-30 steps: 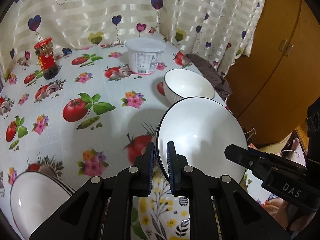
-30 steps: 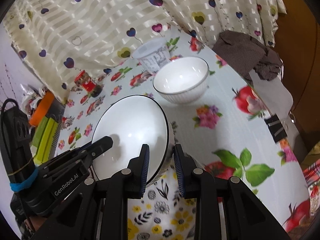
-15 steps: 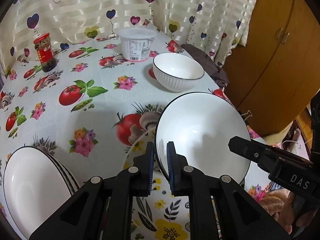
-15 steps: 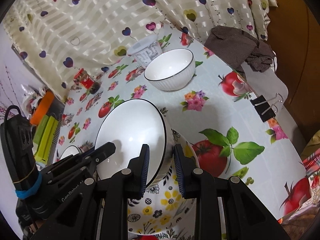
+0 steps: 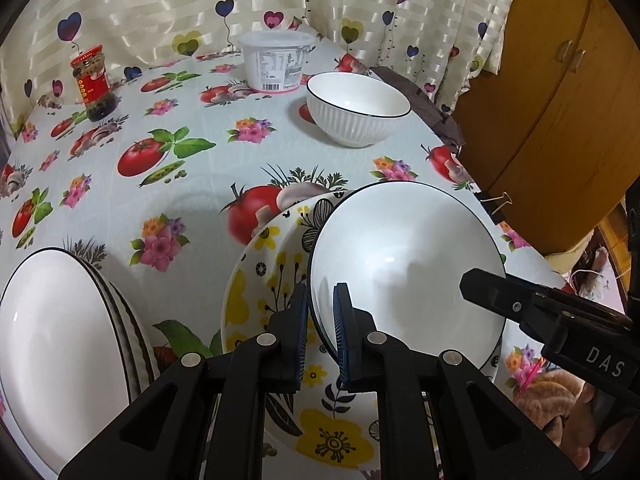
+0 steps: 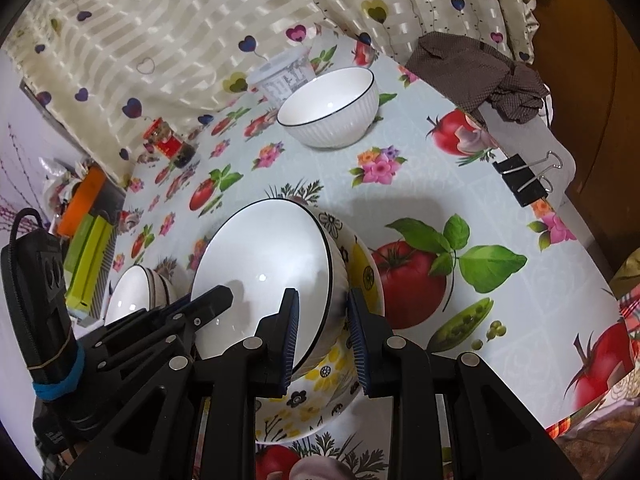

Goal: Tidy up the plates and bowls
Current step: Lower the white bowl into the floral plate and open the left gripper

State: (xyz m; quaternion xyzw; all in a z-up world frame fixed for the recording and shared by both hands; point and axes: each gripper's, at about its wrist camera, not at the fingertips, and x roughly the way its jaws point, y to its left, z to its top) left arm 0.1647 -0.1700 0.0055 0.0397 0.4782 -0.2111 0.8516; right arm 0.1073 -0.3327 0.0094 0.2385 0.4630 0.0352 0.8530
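White porcelain sits between both tools: the large white bowl [image 5: 404, 264] with its thin black rim is pinched at opposite edges. The left gripper [image 5: 321, 320] has its blue pads closed tight on the rim at the bowl's 7 o'clock; the right gripper [image 6: 323, 328] is clamped across rim and ribbed wall on the other side, a little wider.

Compared with a second ago, the pair has carried the bowl down and back toward the near edge of the table, so the ribbed white bowl [image 5: 357, 109] at 12 o'clock and the plastic tub [image 5: 276, 60] behind it now look farther off. The bowl now hangs tilted over the flowered plate [image 5: 264, 280], its lower side seemingly close to or touching the plate; contact I cannot confirm.

My reading: the set-down onto the plate is nearly finished, with release still to come. The stack of white bowls [image 5: 60, 320] waits at 8 o'clock.
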